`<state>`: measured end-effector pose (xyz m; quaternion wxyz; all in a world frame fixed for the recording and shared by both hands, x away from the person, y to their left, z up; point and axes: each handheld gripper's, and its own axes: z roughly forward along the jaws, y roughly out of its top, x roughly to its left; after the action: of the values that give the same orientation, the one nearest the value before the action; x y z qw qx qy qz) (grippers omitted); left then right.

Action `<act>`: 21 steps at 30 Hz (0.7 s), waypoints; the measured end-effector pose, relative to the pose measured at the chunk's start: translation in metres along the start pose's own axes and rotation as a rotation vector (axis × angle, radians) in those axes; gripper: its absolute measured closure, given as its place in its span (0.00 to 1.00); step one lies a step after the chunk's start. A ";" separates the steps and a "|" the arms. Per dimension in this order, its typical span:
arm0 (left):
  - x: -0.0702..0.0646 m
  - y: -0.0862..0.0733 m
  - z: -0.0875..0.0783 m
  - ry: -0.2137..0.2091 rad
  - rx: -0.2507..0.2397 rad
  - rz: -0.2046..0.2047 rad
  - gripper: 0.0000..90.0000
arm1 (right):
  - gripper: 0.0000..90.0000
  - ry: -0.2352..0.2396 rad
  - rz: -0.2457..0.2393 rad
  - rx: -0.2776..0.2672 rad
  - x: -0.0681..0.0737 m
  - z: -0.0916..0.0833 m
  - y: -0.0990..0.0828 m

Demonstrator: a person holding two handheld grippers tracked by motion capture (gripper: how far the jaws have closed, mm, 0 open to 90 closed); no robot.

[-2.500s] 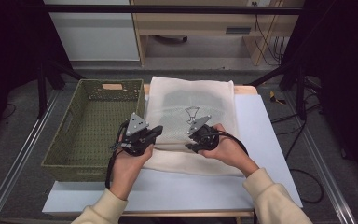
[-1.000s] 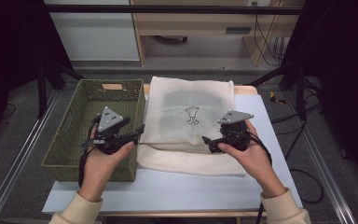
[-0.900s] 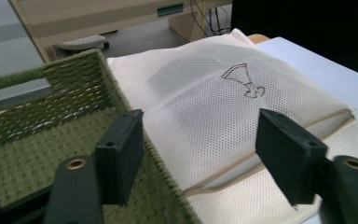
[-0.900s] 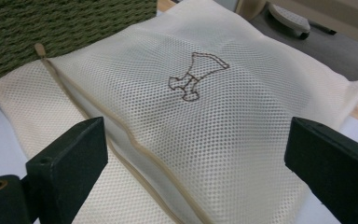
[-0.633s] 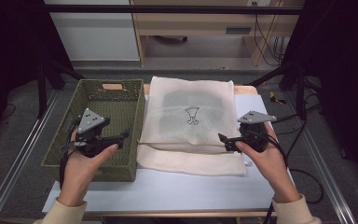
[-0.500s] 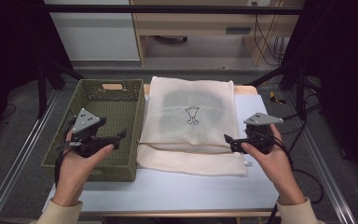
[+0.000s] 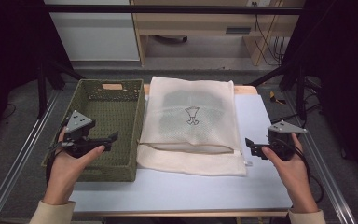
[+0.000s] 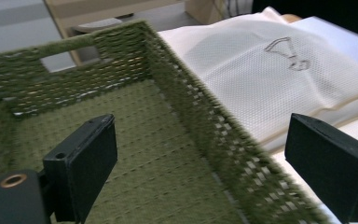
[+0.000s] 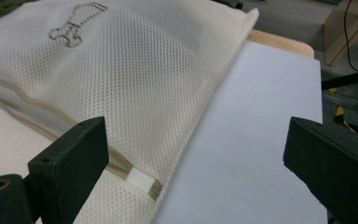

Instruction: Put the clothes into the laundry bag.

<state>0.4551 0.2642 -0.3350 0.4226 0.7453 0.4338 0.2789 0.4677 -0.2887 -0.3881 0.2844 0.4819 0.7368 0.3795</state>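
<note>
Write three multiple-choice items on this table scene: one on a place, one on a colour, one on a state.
1. Where does the left gripper hover?
A. over the green woven basket
B. over the mesh laundry bag
C. past the table's far edge

2. What colour is the mesh laundry bag?
A. blue
B. cream
C. black

3. How do the right gripper's jaws stand?
A. shut on the bag's zipper
B. shut on nothing
C. open, nothing between them

Key: 1 A, its own view looks down into the basket; 2 B, cream mesh with a dark item showing through; 3 C, its pads stand wide apart over the bag's edge and table.
</note>
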 end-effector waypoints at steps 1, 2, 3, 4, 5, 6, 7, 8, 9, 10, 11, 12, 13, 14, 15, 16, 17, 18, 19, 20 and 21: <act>0.002 -0.001 0.001 0.007 0.001 -0.001 0.10 | 0.08 -0.003 0.012 0.005 -0.002 0.001 -0.004; 0.002 -0.001 0.001 0.007 0.001 -0.001 0.10 | 0.08 -0.005 0.021 0.008 -0.005 0.001 -0.008; 0.004 -0.002 0.001 0.008 0.004 -0.002 0.09 | 0.08 -0.007 0.026 0.011 -0.007 0.002 -0.011; 0.006 -0.004 0.002 0.008 0.005 -0.010 0.09 | 0.08 -0.007 0.026 0.011 -0.007 0.002 -0.011; 0.010 -0.006 0.003 0.017 0.010 -0.014 0.09 | 0.09 -0.008 0.047 0.018 -0.010 0.003 -0.018; 0.010 -0.006 0.003 0.017 0.010 -0.014 0.09 | 0.09 -0.013 0.046 0.021 -0.011 0.003 -0.022; 0.013 -0.009 0.004 0.022 0.016 -0.018 0.09 | 0.09 -0.008 0.057 0.024 -0.012 0.004 -0.025; 0.013 -0.009 0.004 0.022 0.016 -0.018 0.09 | 0.09 -0.014 0.056 0.026 -0.013 0.004 -0.027; 0.016 -0.011 0.005 0.022 0.024 -0.017 0.08 | 0.09 -0.017 0.060 0.032 -0.014 0.004 -0.030; 0.016 -0.011 0.005 0.022 0.024 -0.017 0.08 | 0.09 -0.023 0.057 0.035 -0.014 0.005 -0.032; 0.018 -0.013 0.004 0.029 0.026 -0.018 0.08 | 0.09 -0.030 0.059 0.037 -0.014 0.005 -0.034; 0.018 -0.013 0.004 0.029 0.026 -0.018 0.08 | 0.09 -0.030 0.059 0.037 -0.014 0.005 -0.034; 0.017 -0.013 0.004 0.024 0.024 -0.018 0.08 | 0.10 -0.036 0.056 0.040 -0.015 0.006 -0.037; 0.017 -0.014 0.004 0.026 0.023 -0.020 0.08 | 0.10 -0.047 0.057 0.050 -0.015 0.008 -0.041; 0.015 -0.015 0.003 0.037 0.028 -0.009 0.08 | 0.11 -0.044 0.060 0.054 -0.015 0.008 -0.044; 0.014 -0.016 0.002 0.038 0.025 -0.009 0.08 | 0.11 -0.045 0.063 0.058 -0.015 0.009 -0.047; 0.014 -0.017 0.002 0.042 0.021 -0.016 0.08 | 0.11 -0.045 0.061 0.064 -0.015 0.010 -0.050; 0.014 -0.017 0.002 0.042 0.021 -0.016 0.08 | 0.11 -0.045 0.061 0.064 -0.015 0.010 -0.050; 0.011 -0.017 0.001 0.048 0.053 0.010 0.08 | 0.12 -0.046 0.056 0.074 -0.013 0.011 -0.055; 0.011 -0.017 0.001 0.048 0.053 0.010 0.08 | 0.12 -0.046 0.056 0.074 -0.013 0.011 -0.055; 0.009 -0.017 -0.001 0.054 0.066 0.028 0.08 | 0.12 -0.058 0.051 0.083 -0.011 0.011 -0.060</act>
<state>0.4513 0.2767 -0.3486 0.3823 0.7569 0.4436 0.2902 0.4511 -0.3110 -0.4435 0.2756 0.5228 0.7307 0.3418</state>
